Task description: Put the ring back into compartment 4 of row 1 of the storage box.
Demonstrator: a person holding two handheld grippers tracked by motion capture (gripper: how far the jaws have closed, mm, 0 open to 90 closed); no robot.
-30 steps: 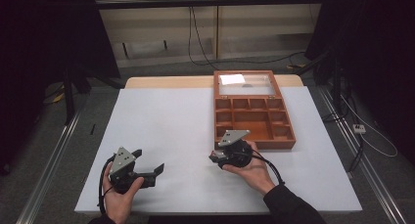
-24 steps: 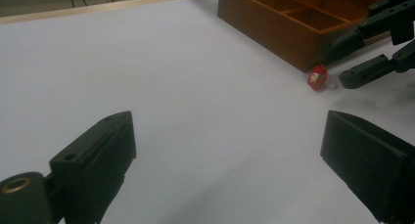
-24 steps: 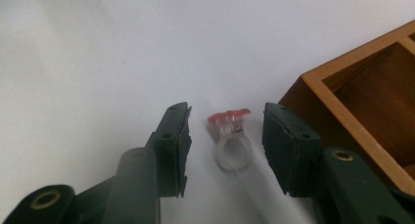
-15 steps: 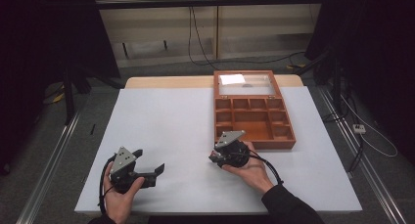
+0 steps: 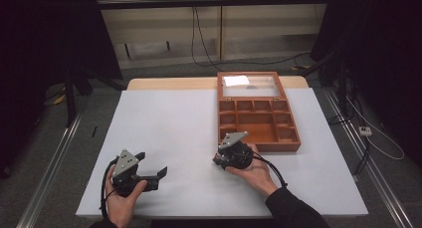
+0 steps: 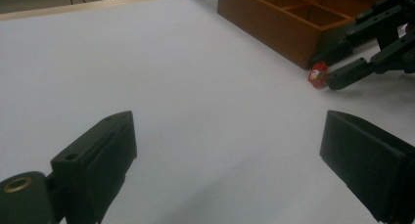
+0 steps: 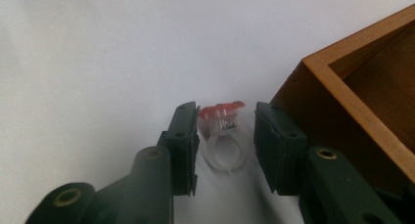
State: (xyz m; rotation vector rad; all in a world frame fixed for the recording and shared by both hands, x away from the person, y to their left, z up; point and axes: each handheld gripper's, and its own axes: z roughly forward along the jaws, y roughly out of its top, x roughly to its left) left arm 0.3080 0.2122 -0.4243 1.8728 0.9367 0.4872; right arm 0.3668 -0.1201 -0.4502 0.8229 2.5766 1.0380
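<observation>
Since the earlier frames the right gripper has barely shifted, but its jaws have just been closing in around the ring, a clear plastic band with a red top that lies on the white table just beside the near left corner of the wooden box. In the right gripper view the left pad looks to be touching the red top while the right pad stands a little off it, so the grip is not yet made and the jaws count as unclenched. The left gripper rests on the table well apart, jaws spread wide with nothing between them; its view shows the ring by the box wall. To do this step well, I would keep the jaws low and level, centre the ring between the pads, and close slowly so it does not skid toward the box or pop out sideways before lifting.
</observation>
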